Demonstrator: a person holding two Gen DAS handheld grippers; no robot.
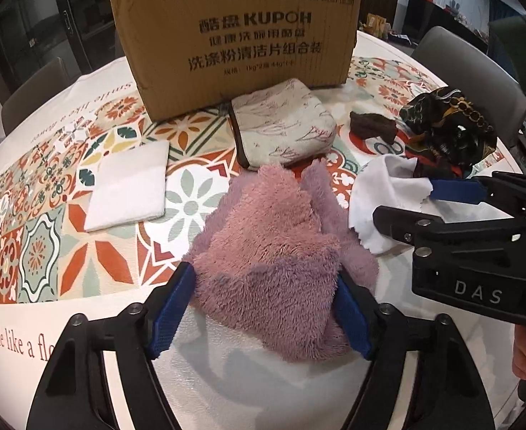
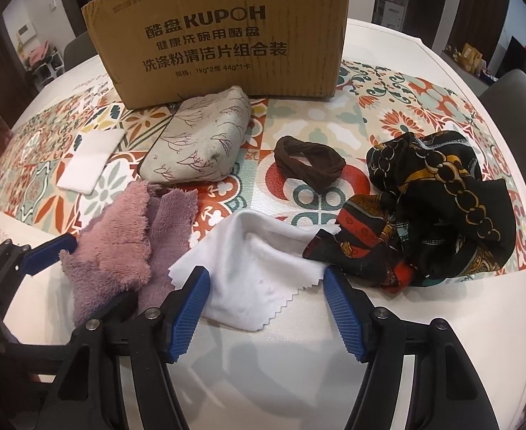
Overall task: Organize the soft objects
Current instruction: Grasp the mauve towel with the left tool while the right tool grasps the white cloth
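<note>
While left gripper (image 1: 263, 308) jaws straddle fluffy pink-purple towel (image 1: 273, 251), grip unclear, right gripper (image 2: 263, 304) gapes over zigzag-edged white cloth (image 2: 259, 268), unpinched; brown cardboard box (image 2: 220, 36) reads "KUPOH".

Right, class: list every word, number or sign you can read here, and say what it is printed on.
"KUPOH": cardboard box.
"1kg*2", "44g*1": same box; its Chinese lines are legible, its date stamp too blurred.
Four handling signs: box top.
"Smile like a flo", cut off: tablecloth.
"DAS": right tongs.

Fluffy pink towel (image 1: 273, 251) — deep plush pile; matt corrugated cardboard box (image 1: 234, 36); smooth glossy patterned scarf (image 2: 438, 208).
</note>
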